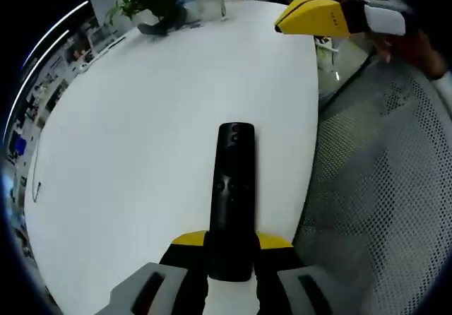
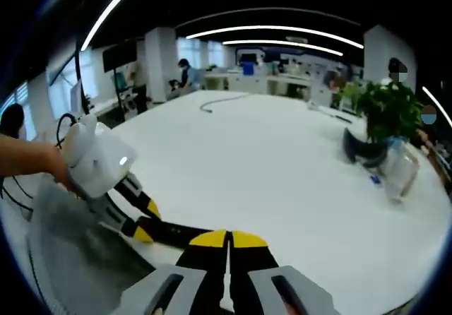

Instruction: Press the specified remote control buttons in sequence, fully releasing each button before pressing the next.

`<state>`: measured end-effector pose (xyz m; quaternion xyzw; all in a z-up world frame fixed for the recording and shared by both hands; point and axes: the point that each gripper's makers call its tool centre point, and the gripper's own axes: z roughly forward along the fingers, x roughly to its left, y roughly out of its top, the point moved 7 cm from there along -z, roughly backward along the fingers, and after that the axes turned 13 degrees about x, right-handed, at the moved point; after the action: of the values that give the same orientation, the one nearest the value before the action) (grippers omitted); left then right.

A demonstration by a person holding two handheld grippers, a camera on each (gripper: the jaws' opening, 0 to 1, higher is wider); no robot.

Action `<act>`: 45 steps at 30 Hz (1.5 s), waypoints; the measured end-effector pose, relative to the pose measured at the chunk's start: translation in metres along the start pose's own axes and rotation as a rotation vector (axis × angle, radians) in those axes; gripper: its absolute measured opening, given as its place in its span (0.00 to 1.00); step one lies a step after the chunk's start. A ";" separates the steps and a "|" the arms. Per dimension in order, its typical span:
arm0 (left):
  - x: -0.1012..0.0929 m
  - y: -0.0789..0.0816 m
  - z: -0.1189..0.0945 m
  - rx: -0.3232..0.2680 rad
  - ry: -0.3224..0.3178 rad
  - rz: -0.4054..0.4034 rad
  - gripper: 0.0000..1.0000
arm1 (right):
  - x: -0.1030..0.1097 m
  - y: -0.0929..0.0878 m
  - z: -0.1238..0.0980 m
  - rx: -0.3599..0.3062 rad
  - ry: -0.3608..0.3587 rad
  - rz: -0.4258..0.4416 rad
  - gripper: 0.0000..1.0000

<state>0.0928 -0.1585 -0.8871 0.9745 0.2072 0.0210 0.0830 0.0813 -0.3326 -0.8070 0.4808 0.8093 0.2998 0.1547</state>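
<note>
Slim black remote (image 1: 233,195), flat on table

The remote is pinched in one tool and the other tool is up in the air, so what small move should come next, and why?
Probably bring the right tool down toward the buttons on the remote. The left tool already clamps the remote's near end over the white table, button face up. The right tool hangs apart from it with its jaws closed together, so no button is being pressed yet.
</note>
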 end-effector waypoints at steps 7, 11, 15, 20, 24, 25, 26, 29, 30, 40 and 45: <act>-0.010 -0.001 0.001 -0.036 0.008 -0.032 0.23 | 0.001 0.001 0.002 0.021 0.036 -0.001 0.00; -0.017 -0.006 0.001 -0.077 0.010 -0.047 0.23 | 0.006 0.001 0.011 0.102 0.163 0.041 0.00; -0.023 -0.009 0.001 -0.108 0.018 -0.078 0.23 | 0.012 0.020 0.025 0.147 0.257 0.121 0.00; -0.024 -0.014 0.002 -0.189 0.021 -0.088 0.24 | 0.012 0.031 0.048 0.247 0.286 0.161 0.00; -0.026 -0.020 0.005 -0.292 0.021 -0.104 0.24 | 0.010 0.022 0.067 0.353 0.343 0.199 0.00; -0.026 -0.022 0.005 -0.285 0.022 -0.088 0.24 | 0.010 0.020 0.069 0.371 0.371 0.227 0.00; -0.026 -0.020 0.004 -0.271 0.021 -0.078 0.24 | 0.010 0.018 0.070 0.384 0.386 0.249 0.00; -0.025 -0.019 0.005 -0.276 0.017 -0.088 0.24 | 0.008 0.010 0.075 0.442 0.412 0.304 0.00; -0.025 -0.020 0.005 -0.279 0.017 -0.089 0.24 | 0.007 0.006 0.076 0.440 0.412 0.329 0.00; -0.026 -0.022 0.004 -0.271 0.014 -0.106 0.26 | 0.004 -0.009 0.082 0.462 0.433 0.405 0.00; -0.026 -0.026 0.003 -0.249 0.017 -0.112 0.27 | 0.005 -0.011 0.083 0.487 0.442 0.420 0.00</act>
<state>0.0589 -0.1465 -0.8941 0.9434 0.2580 0.0504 0.2024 0.1165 -0.3039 -0.8780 0.5824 0.7547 0.2205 -0.2066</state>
